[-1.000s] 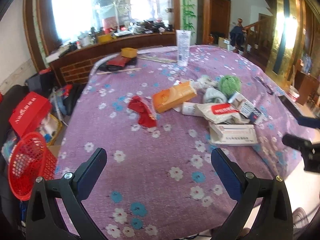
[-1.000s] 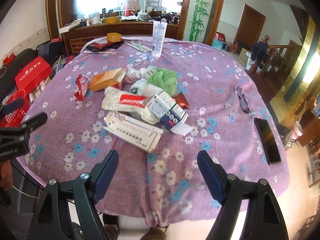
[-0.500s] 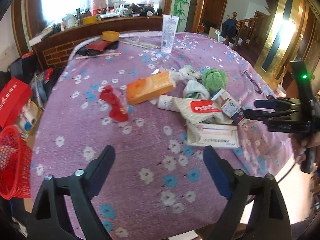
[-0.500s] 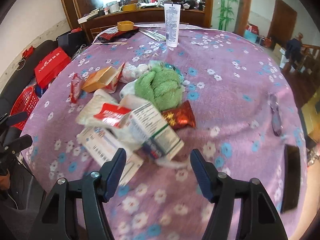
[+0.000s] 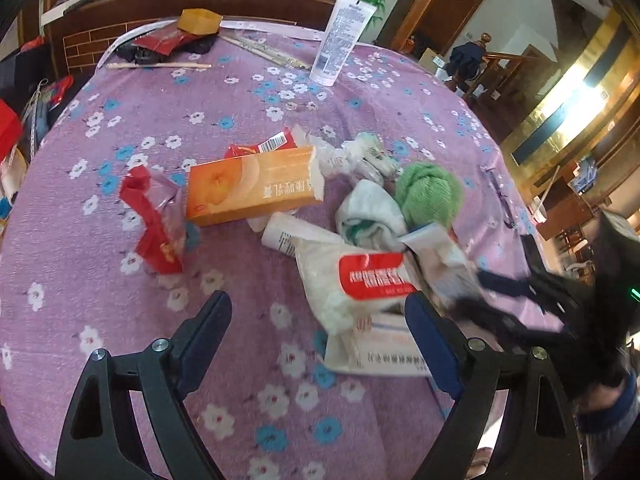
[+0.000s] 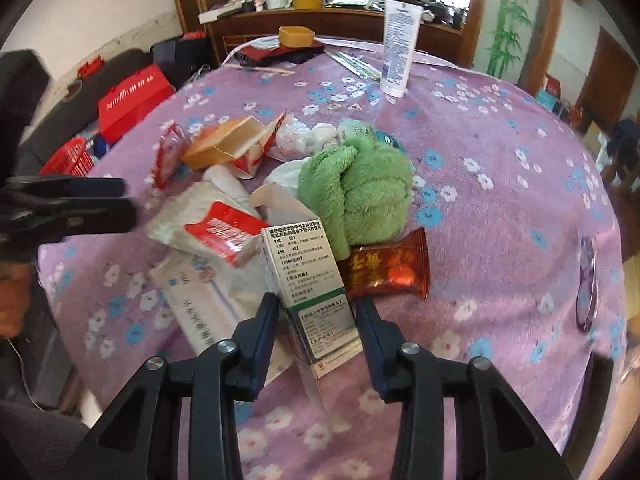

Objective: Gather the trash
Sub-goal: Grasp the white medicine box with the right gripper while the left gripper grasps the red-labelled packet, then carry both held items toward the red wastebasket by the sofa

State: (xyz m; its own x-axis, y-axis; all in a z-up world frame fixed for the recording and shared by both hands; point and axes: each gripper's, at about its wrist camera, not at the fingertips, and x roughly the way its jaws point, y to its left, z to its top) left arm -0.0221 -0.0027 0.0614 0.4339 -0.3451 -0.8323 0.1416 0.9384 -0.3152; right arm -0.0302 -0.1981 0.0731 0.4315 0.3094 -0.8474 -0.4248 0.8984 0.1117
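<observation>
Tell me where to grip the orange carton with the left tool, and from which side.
Take the orange carton across its two long edges near the middle, coming from above. It lies flat with its broad face up, so the narrow span fits the open left tool. Avoid its torn right end, where crumpled white wrappers crowd it.

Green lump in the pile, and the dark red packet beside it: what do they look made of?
The green lump looks like plush terry cloth: matte, fuzzy, folded in soft rolls, likely a towel. The dark red packet looks like glossy plastic or foil film: it glints and has crimped, serrated ends.
</observation>
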